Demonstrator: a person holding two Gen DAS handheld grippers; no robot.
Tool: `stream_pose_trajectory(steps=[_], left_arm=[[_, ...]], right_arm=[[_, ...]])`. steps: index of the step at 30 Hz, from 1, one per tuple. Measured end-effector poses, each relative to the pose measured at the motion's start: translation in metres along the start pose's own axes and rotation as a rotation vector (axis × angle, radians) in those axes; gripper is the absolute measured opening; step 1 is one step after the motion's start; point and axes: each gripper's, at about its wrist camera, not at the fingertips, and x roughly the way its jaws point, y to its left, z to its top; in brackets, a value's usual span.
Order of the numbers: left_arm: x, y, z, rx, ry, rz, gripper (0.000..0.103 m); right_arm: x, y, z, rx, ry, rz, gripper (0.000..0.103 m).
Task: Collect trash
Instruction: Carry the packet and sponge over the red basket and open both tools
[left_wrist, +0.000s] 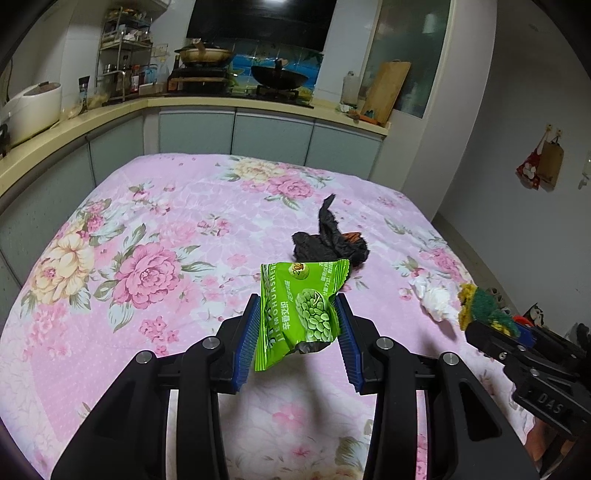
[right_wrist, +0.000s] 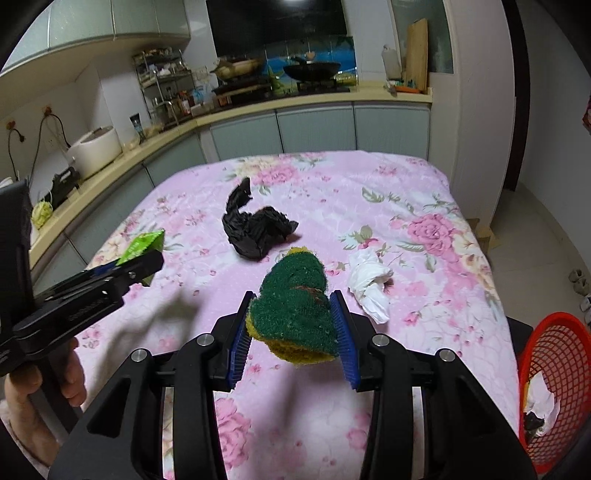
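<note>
My left gripper (left_wrist: 297, 314) is shut on a green snack packet (left_wrist: 301, 310) and holds it above the pink floral tablecloth (left_wrist: 147, 258). My right gripper (right_wrist: 293, 317) is shut on a green and yellow scouring sponge (right_wrist: 295, 314), also held above the cloth. The sponge also shows in the left wrist view (left_wrist: 484, 308), and the packet in the right wrist view (right_wrist: 142, 245). A crumpled black plastic bag (right_wrist: 258, 229) and a crumpled white tissue (right_wrist: 371, 286) lie on the cloth ahead of both grippers.
A red mesh basket (right_wrist: 554, 354) with some paper in it stands off the table's right edge. A kitchen counter (left_wrist: 110, 110) with a rice cooker, pans and a rack runs along the left and far sides.
</note>
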Motion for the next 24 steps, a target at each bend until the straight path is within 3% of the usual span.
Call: stream_pose_trajectory(steps=[12,24], left_arm=[[-0.031,-0.021,0.0,0.036,-0.062,-0.023,0.038],[-0.039,-0.046,-0.002,0.06,-0.082,-0.045,0.038]], right_arm=[[-0.049,-0.012,-0.004,0.012,-0.088,0.002,0.04],[-0.084,-0.05,-0.017,0.077,-0.144,-0.062,0.04]])
